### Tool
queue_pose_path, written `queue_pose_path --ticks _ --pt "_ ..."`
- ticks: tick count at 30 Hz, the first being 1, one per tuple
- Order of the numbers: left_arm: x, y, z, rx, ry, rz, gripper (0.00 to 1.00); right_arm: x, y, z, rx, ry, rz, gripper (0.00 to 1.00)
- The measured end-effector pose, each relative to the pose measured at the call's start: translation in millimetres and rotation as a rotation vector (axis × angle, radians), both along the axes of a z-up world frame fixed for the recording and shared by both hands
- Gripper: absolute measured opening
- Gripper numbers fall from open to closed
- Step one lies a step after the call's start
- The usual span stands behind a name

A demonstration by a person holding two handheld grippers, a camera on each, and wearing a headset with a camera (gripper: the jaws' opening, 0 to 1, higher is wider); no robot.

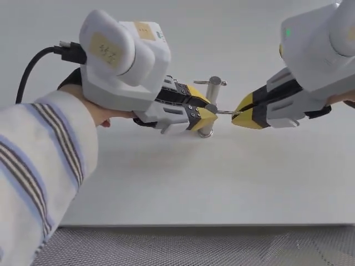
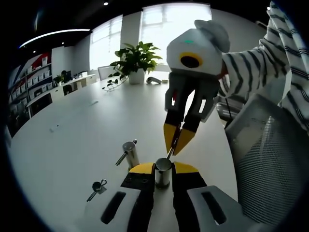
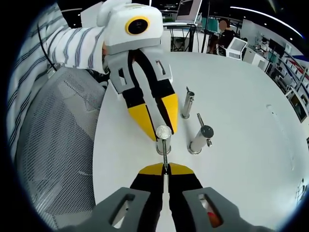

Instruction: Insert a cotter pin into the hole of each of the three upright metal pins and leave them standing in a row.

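Observation:
My left gripper (image 1: 206, 114) is shut on an upright metal pin (image 2: 163, 170) standing on the white table (image 1: 183, 177). From the right, my right gripper (image 1: 237, 117) is shut on a thin cotter pin (image 3: 164, 153), level, its tip at the side of that pin's head (image 3: 163, 132). Both yellow-tipped jaw pairs nearly meet at the held pin. Two more metal pins (image 3: 187, 103) (image 3: 201, 138) stand just beyond, each with a cotter pin through its top. One of them (image 1: 214, 84) shows behind the grippers in the head view.
The table's front edge (image 1: 183, 225) runs close below, with a grey mesh chair (image 3: 63, 145) beside it. A potted plant (image 2: 135, 60) stands at the far end of the table. A striped sleeve (image 1: 39, 166) covers the lower left.

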State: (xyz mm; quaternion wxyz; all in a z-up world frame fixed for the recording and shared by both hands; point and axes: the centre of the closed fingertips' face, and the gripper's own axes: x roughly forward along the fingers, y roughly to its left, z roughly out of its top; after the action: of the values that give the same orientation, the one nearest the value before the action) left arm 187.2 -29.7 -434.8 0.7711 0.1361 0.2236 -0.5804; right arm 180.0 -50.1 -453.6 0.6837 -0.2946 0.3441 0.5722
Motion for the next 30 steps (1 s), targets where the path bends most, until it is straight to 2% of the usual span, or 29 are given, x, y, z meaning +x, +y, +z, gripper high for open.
queue_pose_path --ticks 8,13,20,24,27,30 --pt "-2.8 -0.7 0.8 0.013 -0.006 -0.001 0.09 2.5 13.3 -0.3 0.016 -0.004 0.006 0.00" --pt "-3.0 -1.1 0.6 0.017 -0.001 0.000 0.09 1.9 17.0 0.5 0.046 0.021 -0.014 0.00" --pt "-3.4 -1.6 0.6 0.017 0.002 0.002 0.09 0.7 20.5 -0.7 0.050 0.004 -0.004 0.00" --pt "-3.6 -1.5 0.6 0.018 0.003 0.001 0.09 -1.3 19.8 -1.9 0.037 0.019 -0.015 0.00" --pt "-3.2 -1.4 0.4 0.017 0.003 0.006 0.09 -5.4 16.0 0.5 0.050 0.060 -0.040 0.04" --pt "-2.7 -1.4 0.2 0.016 0.002 0.013 0.09 -4.9 8.7 -0.1 0.038 0.043 -0.047 0.06"
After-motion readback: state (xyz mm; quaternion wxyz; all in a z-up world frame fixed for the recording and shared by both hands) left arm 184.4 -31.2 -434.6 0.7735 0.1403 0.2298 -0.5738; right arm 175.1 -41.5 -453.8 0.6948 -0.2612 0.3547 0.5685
